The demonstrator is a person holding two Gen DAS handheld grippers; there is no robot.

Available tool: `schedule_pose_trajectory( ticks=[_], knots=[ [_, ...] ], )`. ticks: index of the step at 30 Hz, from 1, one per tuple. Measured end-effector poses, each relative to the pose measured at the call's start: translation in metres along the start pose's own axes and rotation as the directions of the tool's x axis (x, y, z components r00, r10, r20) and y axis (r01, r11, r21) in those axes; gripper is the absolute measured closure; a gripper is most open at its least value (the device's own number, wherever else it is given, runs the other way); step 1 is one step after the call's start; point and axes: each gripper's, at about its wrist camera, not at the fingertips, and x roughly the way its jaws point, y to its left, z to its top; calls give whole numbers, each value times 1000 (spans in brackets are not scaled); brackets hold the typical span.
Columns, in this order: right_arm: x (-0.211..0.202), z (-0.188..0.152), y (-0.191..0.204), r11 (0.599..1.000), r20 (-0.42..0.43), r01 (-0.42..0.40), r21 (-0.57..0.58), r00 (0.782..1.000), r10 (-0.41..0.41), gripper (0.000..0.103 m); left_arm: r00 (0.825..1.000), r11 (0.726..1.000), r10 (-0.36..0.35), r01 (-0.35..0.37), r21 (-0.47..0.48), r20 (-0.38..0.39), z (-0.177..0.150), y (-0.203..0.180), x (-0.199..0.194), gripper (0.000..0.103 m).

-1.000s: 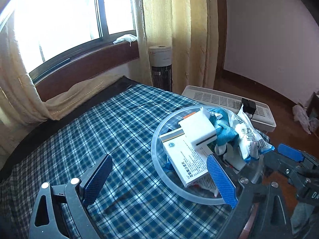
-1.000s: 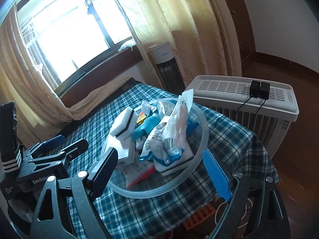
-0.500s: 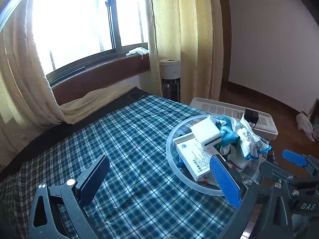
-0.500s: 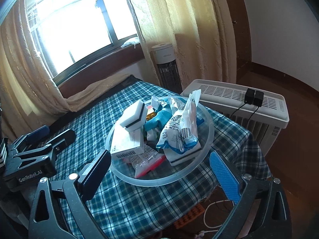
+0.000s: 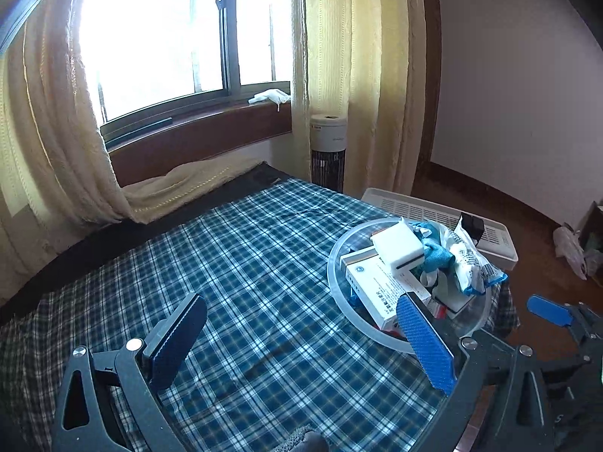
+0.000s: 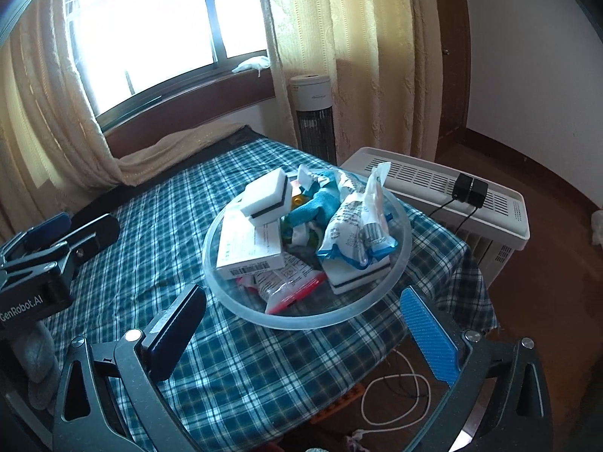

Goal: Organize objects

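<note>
Both my tools spread wide, empty: left tool (image 5: 301,342), right tool (image 6: 303,335) opening. Clear bowl (image 6: 405,233), 12 o'clock of right tool on checked counter (image 6: 233,373), corrals piled packets; white sponge (image 6: 265,197) tops stack.

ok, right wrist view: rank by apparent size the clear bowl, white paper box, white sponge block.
1. clear bowl, largest by far.
2. white paper box.
3. white sponge block, smallest; it rests on the box, slightly farther away, so the gap is unsure.
</note>
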Motion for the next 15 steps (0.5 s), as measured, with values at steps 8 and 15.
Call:
schedule_pose_trajectory(
  ticks=[8,15],
  knots=[
    [1,-5,10,999,-5,23,-23,1000,-23,0,1000,1000,-29,29,8,-1,-1,-2,-6,1],
    [3,-11,10,995,2,78,-66,997,-78,0,999,999,-32,33,39,-27,-5,-11,-3,0]
  ],
)
